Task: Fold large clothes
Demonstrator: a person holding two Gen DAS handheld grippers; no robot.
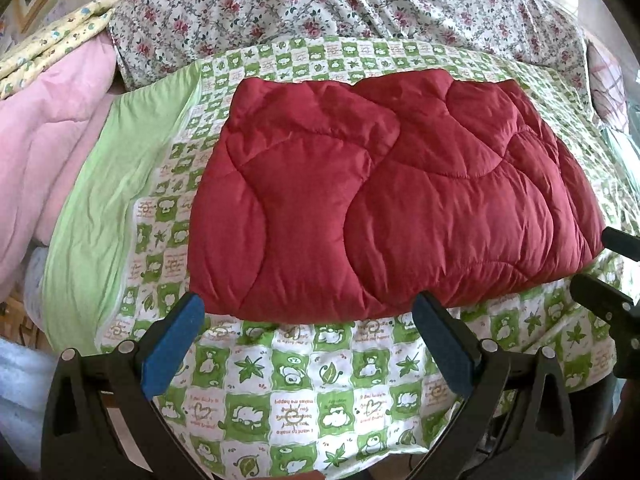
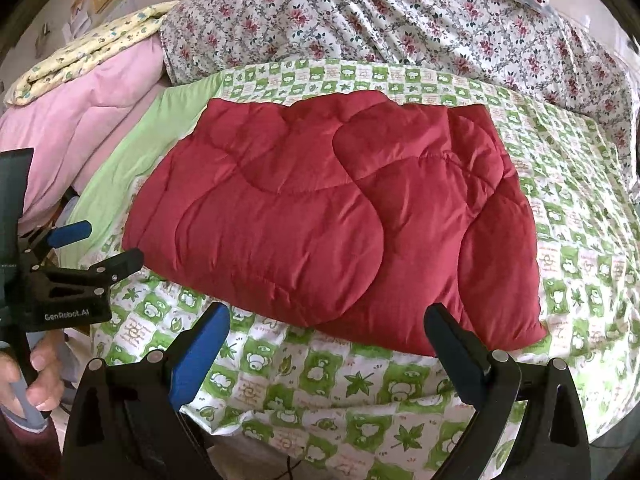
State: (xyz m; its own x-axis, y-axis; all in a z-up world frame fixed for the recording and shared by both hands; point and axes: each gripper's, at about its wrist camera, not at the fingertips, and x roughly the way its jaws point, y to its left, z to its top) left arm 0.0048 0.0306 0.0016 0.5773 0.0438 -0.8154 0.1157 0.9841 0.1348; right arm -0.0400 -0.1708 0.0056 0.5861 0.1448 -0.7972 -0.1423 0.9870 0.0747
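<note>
A dark red quilted garment (image 1: 380, 200) lies folded into a thick rectangle on the green-and-white patterned sheet (image 1: 280, 392); it also shows in the right wrist view (image 2: 320, 216). My left gripper (image 1: 308, 312) is open and empty, its blue-padded fingers just short of the garment's near edge. My right gripper (image 2: 328, 320) is open and empty, also at the near edge, toward the garment's right part. The left gripper also shows at the left of the right wrist view (image 2: 104, 244), and the right gripper's black fingers (image 1: 600, 292) at the right edge of the left wrist view.
A pink quilt (image 1: 48, 152) and a yellow patterned cloth (image 1: 52, 40) are piled at the left. A floral bedcover (image 1: 340, 4) lies behind the sheet. A plain green band (image 1: 108, 208) borders the sheet's left side. The bed edge runs just below the grippers.
</note>
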